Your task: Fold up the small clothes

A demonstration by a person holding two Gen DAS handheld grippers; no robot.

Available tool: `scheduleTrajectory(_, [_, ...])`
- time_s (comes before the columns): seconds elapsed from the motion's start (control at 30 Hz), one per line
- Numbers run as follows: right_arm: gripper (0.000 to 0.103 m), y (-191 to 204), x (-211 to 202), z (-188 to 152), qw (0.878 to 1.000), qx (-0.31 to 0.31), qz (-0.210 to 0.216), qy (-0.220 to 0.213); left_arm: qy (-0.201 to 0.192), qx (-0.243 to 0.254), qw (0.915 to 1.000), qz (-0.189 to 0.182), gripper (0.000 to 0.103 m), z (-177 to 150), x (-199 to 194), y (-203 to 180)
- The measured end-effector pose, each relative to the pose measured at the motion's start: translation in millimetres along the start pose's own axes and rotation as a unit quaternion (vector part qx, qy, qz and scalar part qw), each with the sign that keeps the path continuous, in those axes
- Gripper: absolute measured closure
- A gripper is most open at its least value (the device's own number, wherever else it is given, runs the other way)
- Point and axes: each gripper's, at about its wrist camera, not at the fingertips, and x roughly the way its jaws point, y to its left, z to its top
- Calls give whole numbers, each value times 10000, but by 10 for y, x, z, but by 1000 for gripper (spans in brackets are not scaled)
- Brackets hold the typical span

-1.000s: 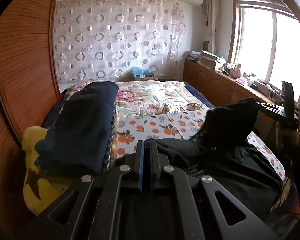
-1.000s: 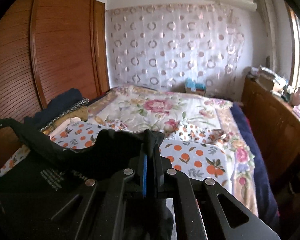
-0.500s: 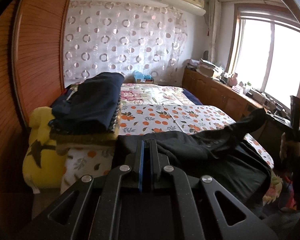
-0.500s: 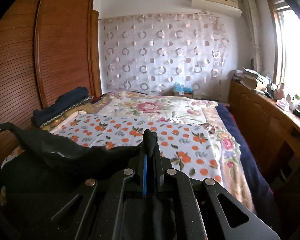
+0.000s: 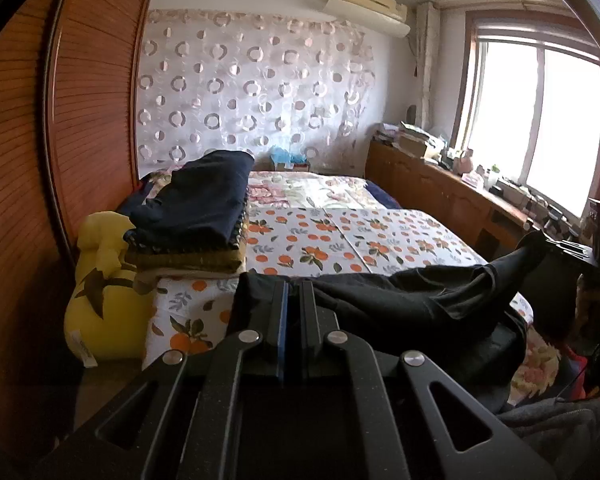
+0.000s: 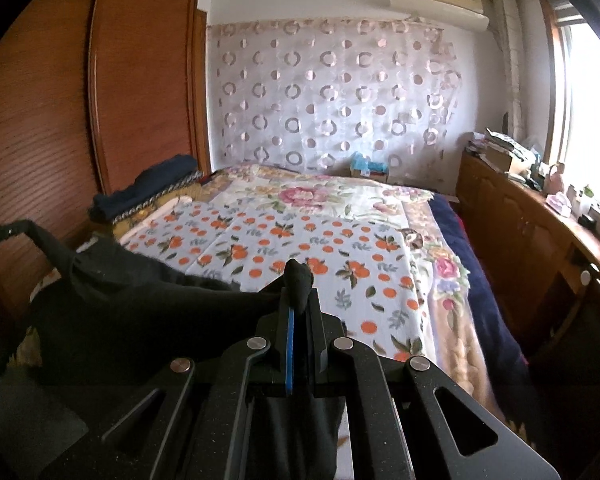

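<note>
My left gripper point(image 5: 293, 286) and right gripper point(image 6: 300, 280) each pinch a corner of the black garment point(image 5: 400, 300), jaws clamped tight; it stretches between them over the orange-print bed point(image 6: 300, 236) ahead.

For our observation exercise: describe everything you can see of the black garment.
The black garment looks like soft, matte cloth, creased. It is stretched between the left hand-held gripper and the right hand-held gripper, each shut on an edge. Its lower part sags at the near edge of the orange-print bedsheet.
</note>
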Motion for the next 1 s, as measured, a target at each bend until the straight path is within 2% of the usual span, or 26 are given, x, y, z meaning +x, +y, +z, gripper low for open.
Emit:
scheduleTrajectory(0.2, [99, 49, 133, -82, 9978, -209, 119, 613, 148, 122, 9997, 134, 95, -35, 62, -9])
scheduleTrajectory(0.23, [99, 63, 153, -85, 9972, -262, 125, 685, 150, 115, 9997, 150, 89, -29, 67, 3])
scheduleTrajectory(0.27, [98, 62, 161, -63, 9970, -304, 101, 707, 147, 103, 9997, 164, 76, -18, 77, 18])
scheduleTrajectory(0.33, [87, 55, 154, 6, 9969, -364, 13, 700, 125, 82, 9998, 149, 61, -4, 97, 48])
scheduleTrajectory(0.4, [77, 35, 119, 60, 9974, -357, -19, 626, 158, 86, 9997, 175, 56, 18, 153, 79])
scheduleTrajectory(0.43, [73, 28, 105, 80, 9977, -342, -1, 583, 175, 105, 9996, 197, 50, 28, 184, 86])
scheduleTrajectory(0.57, [68, -5, 70, 115, 9983, -358, -52, 458, 247, 135, 9994, 217, 29, 65, 359, 131])
scheduleTrajectory(0.8, [68, -165, 514, 106, 9983, -63, -57, 573, 463, 61, 9983, 342, 27, 56, 748, 265])
scheduleTrajectory(1.0, [68, -233, 1030, 103, 9954, 106, 84, 950, 780, 94, 9960, 429, 27, -1, 1110, 336])
